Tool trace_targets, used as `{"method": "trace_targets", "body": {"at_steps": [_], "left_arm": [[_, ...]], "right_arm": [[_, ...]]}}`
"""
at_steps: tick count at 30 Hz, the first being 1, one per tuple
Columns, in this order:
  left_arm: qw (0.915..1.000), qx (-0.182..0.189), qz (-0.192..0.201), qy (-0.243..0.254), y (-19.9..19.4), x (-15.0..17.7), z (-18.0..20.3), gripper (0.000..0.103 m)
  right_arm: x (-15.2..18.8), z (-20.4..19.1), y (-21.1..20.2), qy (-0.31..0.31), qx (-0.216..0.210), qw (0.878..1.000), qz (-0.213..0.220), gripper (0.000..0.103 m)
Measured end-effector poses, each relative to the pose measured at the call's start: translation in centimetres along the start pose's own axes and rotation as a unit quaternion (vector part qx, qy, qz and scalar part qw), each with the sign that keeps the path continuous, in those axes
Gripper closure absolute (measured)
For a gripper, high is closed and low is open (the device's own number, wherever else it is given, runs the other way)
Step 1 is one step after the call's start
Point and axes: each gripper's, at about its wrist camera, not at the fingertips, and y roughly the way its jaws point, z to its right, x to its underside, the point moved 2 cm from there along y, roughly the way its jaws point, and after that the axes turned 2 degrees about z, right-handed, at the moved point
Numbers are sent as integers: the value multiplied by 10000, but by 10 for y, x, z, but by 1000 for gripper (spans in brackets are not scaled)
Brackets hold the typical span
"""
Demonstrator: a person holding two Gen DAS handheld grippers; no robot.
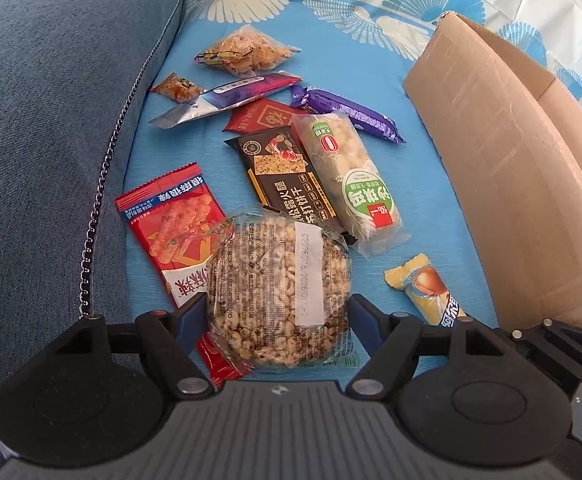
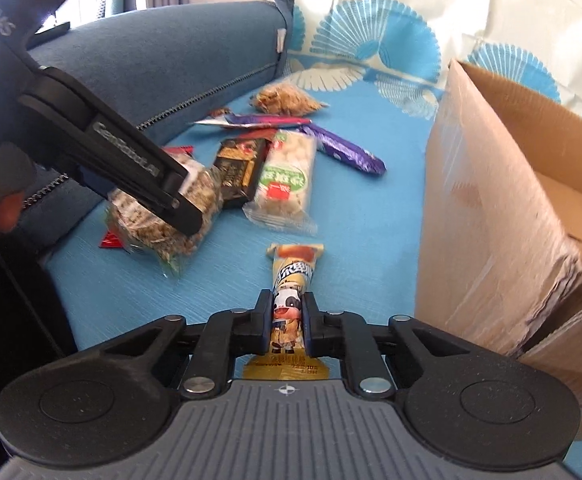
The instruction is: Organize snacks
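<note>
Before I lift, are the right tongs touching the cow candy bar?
Touching. The right wrist view shows the right tongs closed on the cow candy bar, both pads pressed against its wrapper, no gap.

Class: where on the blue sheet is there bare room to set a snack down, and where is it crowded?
Bare: the strip between the green-label bar and the box, and beyond the crisps bag. Crowded: the pile from the purple bar to the red packet.
</note>
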Motion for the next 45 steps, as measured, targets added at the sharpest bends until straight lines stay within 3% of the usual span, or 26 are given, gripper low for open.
{"method": "trace_targets", "body": {"at_steps": [8,21,24,26,30,34,38,39,40,43,45], "left_arm": [[9999,-30,129,15,-3,0,-1,24],[9999,-38,-36,116,2,1,1,24],[9999,-53,5,106,1,0,2,24],[9999,-72,32,133,1,0,3,24],[9997,-93,132,186,-3,1,6,24],[9986,-85,479,207,-15,1,6,25],[9932,-117,1154,91,-38,4,5,26],[9908,-161,1341,54,-45,6,4,45],[9890,-160,1474,5,-50,7,2,53],[9836,-240,1781,-121,-60,10,0,57],[9855,-247,1670,-179,-58,8,-1,55]], "right_arm": [[2,-2,6,13,-8,9996,-293,88],[4,1,10,-8,141,9998,-168,73],[4,1,10,-72,138,9998,-150,75],[4,-1,10,-162,110,9997,-128,89],[2,-6,6,-272,141,9995,-39,89],[-4,-8,-6,-316,187,9991,214,89],[-8,-7,-23,-302,227,9981,483,89],[-9,-7,-28,-291,232,9976,581,89],[-11,-7,-34,-295,242,9969,690,89],[-16,-8,-48,-390,291,9939,994,89],[-19,-7,-54,-417,255,9930,1071,89]]}}
